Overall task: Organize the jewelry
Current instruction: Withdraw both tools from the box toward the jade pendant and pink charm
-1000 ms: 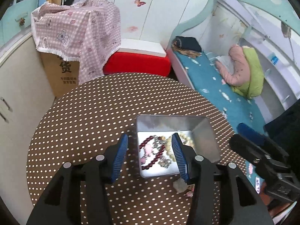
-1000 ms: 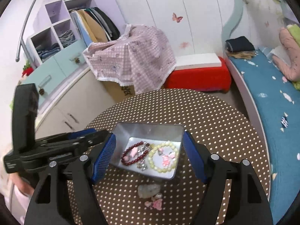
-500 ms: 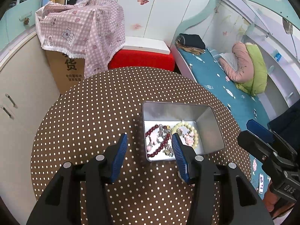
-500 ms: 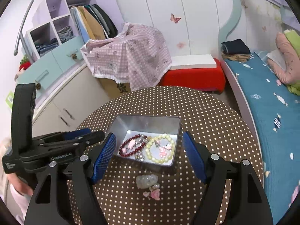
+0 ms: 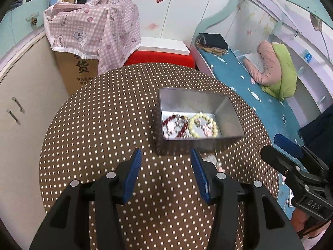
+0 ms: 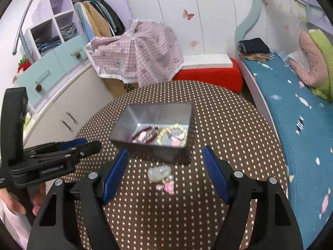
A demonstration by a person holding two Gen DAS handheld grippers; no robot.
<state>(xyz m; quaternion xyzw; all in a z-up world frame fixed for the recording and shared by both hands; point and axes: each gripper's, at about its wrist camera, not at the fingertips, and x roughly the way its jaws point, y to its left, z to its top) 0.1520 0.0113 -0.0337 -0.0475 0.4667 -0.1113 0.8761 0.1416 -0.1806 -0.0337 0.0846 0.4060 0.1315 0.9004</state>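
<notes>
While both tongs (image 5: pixel 165 166) (image 6: pixel 165 168) gape empty, metal tin (image 6: pixel 158 109) holds red, cream bracelets.

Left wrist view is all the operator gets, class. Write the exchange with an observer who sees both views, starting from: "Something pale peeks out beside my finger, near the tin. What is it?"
Observer: A pale translucent piece with small pink charms. It lies on the dotted tablecloth just in front of the tin, outside it.
Operator: Is the right gripper holding it?
Observer: No. The right gripper has its jaws open, pads apart on either side of the piece, touching nothing.
Operator: Who holds my gripper?
Observer: A hand at the frame's left edge grips the handle of the left gripper.
</notes>
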